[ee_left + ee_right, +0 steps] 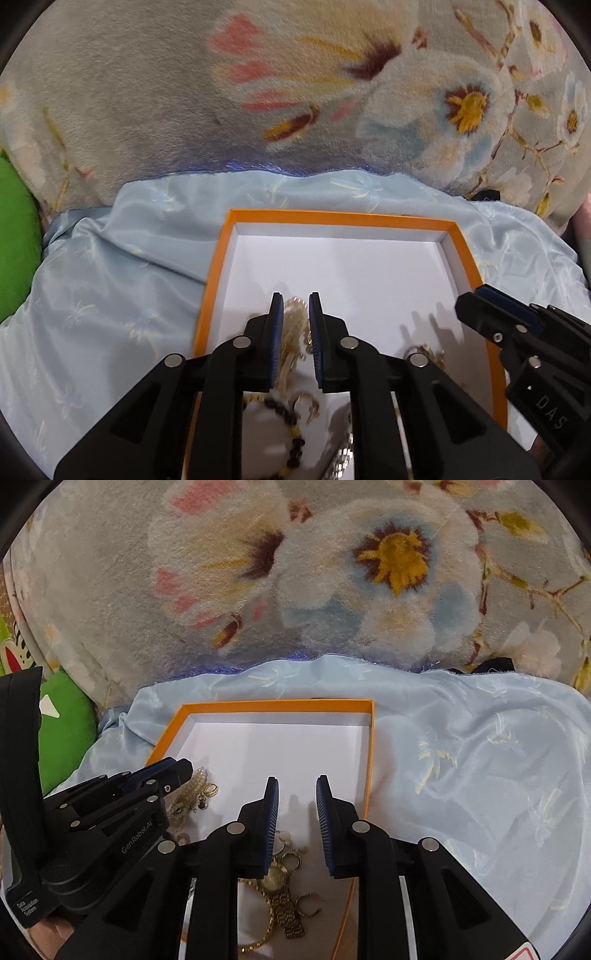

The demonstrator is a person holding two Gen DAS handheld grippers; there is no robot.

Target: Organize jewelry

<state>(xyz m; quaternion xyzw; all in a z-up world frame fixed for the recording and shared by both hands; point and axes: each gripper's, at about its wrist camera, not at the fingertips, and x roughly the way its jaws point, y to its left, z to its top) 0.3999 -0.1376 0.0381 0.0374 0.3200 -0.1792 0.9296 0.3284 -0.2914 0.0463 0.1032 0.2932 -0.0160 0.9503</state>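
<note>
An orange box (221, 254) with a white floor lies on pale blue satin; it also shows in the right wrist view (280, 703). My left gripper (296, 306) hovers over its near left part, jaws slightly apart, with a pearl and gold chain bundle (293, 332) hanging between the pads; the same gripper (177, 771) and the pearls (192, 786) show in the right wrist view. A dark bead bracelet (291, 424) lies below. My right gripper (294, 786) is open and empty above a gold watch (275, 880) and rings (291, 860). It also shows in the left wrist view (476, 302).
The blue satin cloth (461, 757) covers the surface around the box. A fluffy floral blanket (295, 92) rises behind it. A green cushion (14, 236) sits at the far left. The far half of the box floor (351, 254) is bare white.
</note>
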